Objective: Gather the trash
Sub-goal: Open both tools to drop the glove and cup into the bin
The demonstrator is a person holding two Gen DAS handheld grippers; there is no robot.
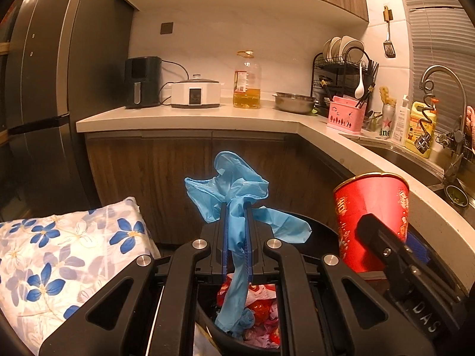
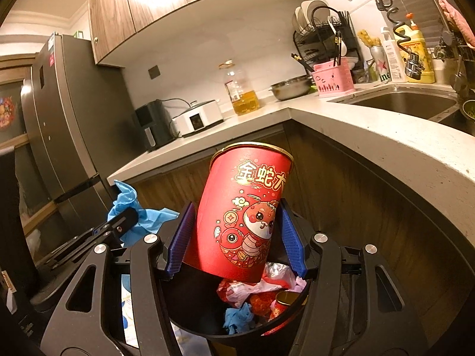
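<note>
Left wrist view: my left gripper [image 1: 236,207] is clamped tight on a blue glove [image 1: 234,195], pinched between the pads, its top bunched above the fingertips and the rest hanging down toward the bin [image 1: 213,329] below. The bin already has red and pink wrappers [image 1: 264,305] in it. A floral cushion [image 1: 59,255] sits at lower left. My right gripper [image 1: 386,237] shows at the right with a red cup [image 1: 356,213], close to the counter [image 1: 184,118] edge. Right wrist view: the right gripper [image 2: 234,231] is clamped on the red cup [image 2: 243,213], blue pads on both sides, cup tilted, open end up, over the bin [image 2: 190,305]. Inside the bin are wrappers [image 2: 237,290], a crumpled blue glove [image 2: 237,317] and a small red can [image 2: 282,302]. The left gripper [image 2: 124,219] with its glove [image 2: 142,216] is at the left.
</note>
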